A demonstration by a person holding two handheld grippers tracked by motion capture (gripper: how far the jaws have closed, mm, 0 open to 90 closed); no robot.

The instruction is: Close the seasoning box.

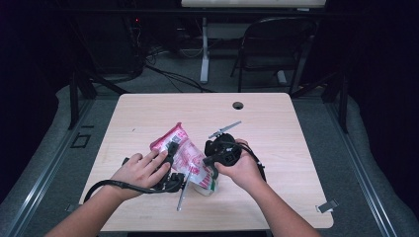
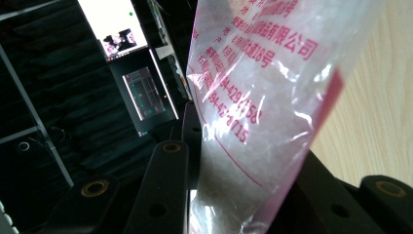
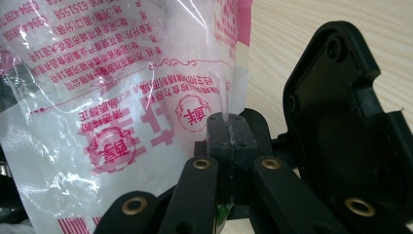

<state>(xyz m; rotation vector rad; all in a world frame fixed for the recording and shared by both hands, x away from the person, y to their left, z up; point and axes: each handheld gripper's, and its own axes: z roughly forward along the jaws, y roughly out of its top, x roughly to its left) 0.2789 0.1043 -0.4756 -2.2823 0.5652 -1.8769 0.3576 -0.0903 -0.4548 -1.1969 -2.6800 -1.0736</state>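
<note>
The clear bag with pink print [image 1: 185,158] is clamped between the left gripper [image 1: 171,163] jaws. Its edge is pinched by the closed right gripper [image 3: 229,127], above the table [image 1: 276,133].

Dark lab: monitor [image 2: 113,25], cabled floor [image 1: 168,74]

Wooden table [image 1: 148,113]; black chair [image 1: 269,44], perhaps folding.

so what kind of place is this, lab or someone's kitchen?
Most likely a lab or recording room, not a kitchen. A bare wooden table stands on grey carpet among dark curtains, with a folding chair and loose cables behind. The left gripper view shows a lit monitor.
</note>
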